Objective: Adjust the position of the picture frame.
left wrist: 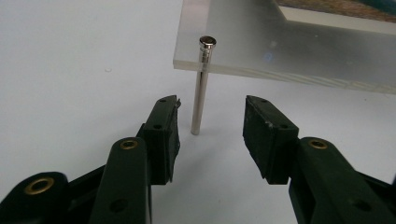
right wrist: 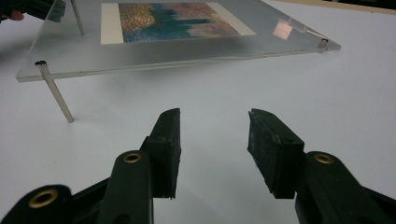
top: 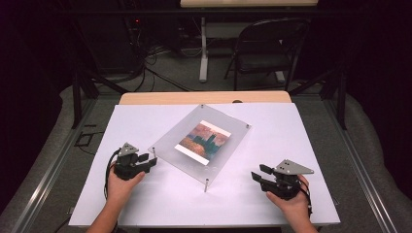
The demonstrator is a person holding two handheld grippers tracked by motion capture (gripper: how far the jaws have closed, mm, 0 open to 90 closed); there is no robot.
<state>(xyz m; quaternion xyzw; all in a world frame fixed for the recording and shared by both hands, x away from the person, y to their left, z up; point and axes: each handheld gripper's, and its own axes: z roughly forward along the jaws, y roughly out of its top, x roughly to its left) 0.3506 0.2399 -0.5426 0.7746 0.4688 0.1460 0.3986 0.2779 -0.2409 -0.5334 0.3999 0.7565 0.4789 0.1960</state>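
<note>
A clear acrylic plate [top: 167,145] holding a coloured picture [top: 203,141] stands tilted on thin metal pins over the white table. My left gripper [top: 149,160] is at the plate's left corner. In the left gripper view its jaws [left wrist: 211,105] stand apart around that corner's pin [left wrist: 202,84], which is close to the left jaw with a small gap. My right gripper [top: 256,174] lies near the front right, pointing toward the plate [right wrist: 187,51]. Its jaws [right wrist: 215,114] are open with nothing between them. The front pin [right wrist: 55,93] is off to their left.
The white tabletop [top: 291,145] covers a wooden desk. The front pin [top: 206,185] stands between the two hands. Beyond the table are a folding chair [top: 267,48] and cables on the floor.
</note>
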